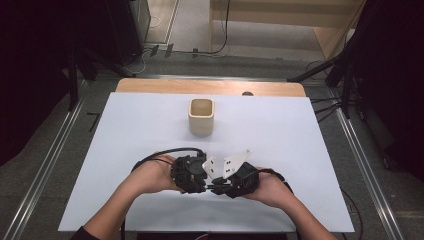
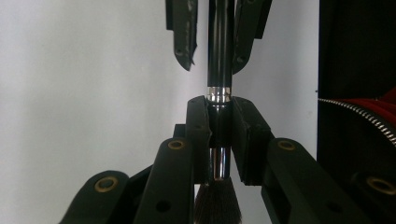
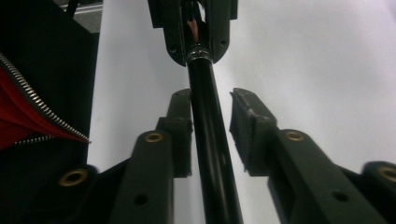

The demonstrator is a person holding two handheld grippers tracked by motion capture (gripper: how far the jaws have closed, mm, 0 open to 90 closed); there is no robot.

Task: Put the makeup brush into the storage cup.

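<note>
Two grippers: both meet low on the white sheet point(image 1: 150, 125), near the person's edge of the table, their jaws pointing at each other.
Left gripper point(image 2: 219, 112): jaws closed tight on a brush point(image 2: 219, 51) — the pads press its shaft just below the silver ring, seen in the left gripper view.
Brush: a black glossy handle with a silver band and dark bristles (the bristle end sits low between the left gripper's jaws, toward its body); it runs level between the two tools, above the sheet.
Right gripper point(image 3: 212, 109): jaws partly apart around the handle. One pad touches or nearly touches the handle's side — the other stands clear, with a gap showing in the right gripper view. Not yet a grip.
Hands: each wraps its gripper from outside; the left hand point(image 1: 150, 175) and right hand point(image 1: 272, 187) rest close together.
Cup point(image 1: 201, 116): a pale square one, upright, farther up the sheet, well apart from both grippers.
</note>
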